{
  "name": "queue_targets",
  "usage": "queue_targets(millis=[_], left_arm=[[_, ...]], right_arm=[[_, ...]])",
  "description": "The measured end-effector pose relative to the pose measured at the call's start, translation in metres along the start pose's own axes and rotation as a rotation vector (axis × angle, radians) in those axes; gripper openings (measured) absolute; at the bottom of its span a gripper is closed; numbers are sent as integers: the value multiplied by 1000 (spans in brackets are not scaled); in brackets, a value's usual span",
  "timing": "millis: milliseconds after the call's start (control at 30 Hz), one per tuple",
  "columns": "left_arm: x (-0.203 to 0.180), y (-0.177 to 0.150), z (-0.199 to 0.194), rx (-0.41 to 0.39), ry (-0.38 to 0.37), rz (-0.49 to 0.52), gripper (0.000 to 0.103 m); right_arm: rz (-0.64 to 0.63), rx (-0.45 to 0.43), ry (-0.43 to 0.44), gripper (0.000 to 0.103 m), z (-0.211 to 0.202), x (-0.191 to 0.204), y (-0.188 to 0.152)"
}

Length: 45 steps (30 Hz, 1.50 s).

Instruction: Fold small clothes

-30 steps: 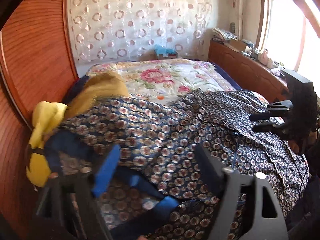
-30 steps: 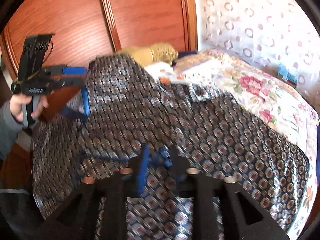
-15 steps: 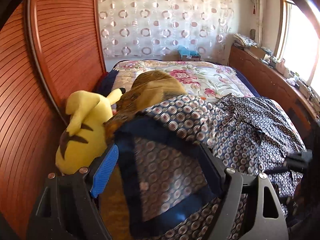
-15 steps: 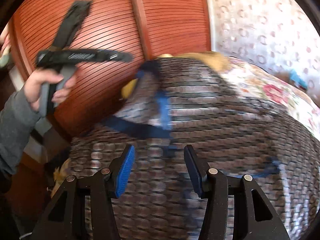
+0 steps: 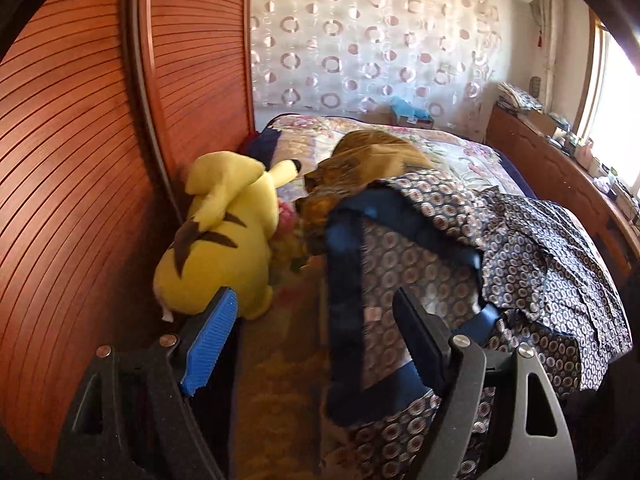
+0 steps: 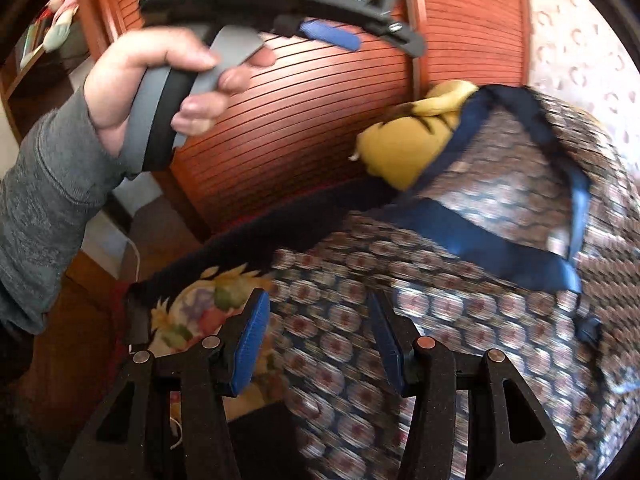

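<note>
Left claw [image 5: 312, 332]: fingers apart, gripping nothing.
Right claw [image 6: 318, 344]: fingers apart, empty.
Garment [image 5: 420, 280]: spread on the bed just ahead of both claws.
Plush [image 5: 224, 240]: left of it.
Risk: plush could snag the fold.

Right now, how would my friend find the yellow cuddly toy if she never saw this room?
Start at the big reddish wooden slatted wall that runs along the side of the bed. Right against it, on the bed, lies the yellow plush toy, next to a brown bundle and the patterned navy garment. It is the only bright yellow thing, with dark brown stripes and a black-tipped ear.
</note>
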<state>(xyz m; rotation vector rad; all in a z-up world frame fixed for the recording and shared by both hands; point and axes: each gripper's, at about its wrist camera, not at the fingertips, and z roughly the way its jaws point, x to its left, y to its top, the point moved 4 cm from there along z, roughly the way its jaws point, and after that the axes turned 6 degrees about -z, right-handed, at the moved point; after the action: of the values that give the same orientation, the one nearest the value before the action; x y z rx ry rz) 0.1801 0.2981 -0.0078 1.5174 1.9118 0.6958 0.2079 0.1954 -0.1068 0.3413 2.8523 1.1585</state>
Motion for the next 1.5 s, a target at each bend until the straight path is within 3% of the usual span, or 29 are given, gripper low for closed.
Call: queue_targets(millis=[233, 400, 467, 500, 700, 900, 1133, 1200, 1433, 1500], left_arm=[[20, -4, -2, -6, 14, -24, 81], [21, -5, 6, 2, 10, -30, 81], [18, -4, 10, 5, 6, -29, 81], [16, -3, 12, 6, 4, -28, 81], [-3, 20, 24, -9, -38, -18, 81], [-33, 49, 46, -10, -109, 25, 81], [-75, 87, 101, 58, -205, 93, 80], [-79, 89, 114, 94, -217, 103, 73], [-86, 77, 146, 201, -230, 130, 67], [-90, 74, 144, 194, -205, 139, 50]], right_arm=[[-72, 67, -69, 52, 41, 10, 5], [-123, 87, -157, 31, 50, 11, 5], [-121, 83, -137, 17, 47, 8, 4], [-119, 87, -157, 5, 45, 3, 2], [9, 8, -108, 3, 5, -20, 0], [52, -113, -157, 3, -61, -44, -3], [132, -153, -229, 3, -100, -76, -23], [151, -155, -239, 3, -105, -83, -30], [194, -164, -243, 3, -116, -96, -43], [198, -170, -241, 3, -119, -98, -45]])
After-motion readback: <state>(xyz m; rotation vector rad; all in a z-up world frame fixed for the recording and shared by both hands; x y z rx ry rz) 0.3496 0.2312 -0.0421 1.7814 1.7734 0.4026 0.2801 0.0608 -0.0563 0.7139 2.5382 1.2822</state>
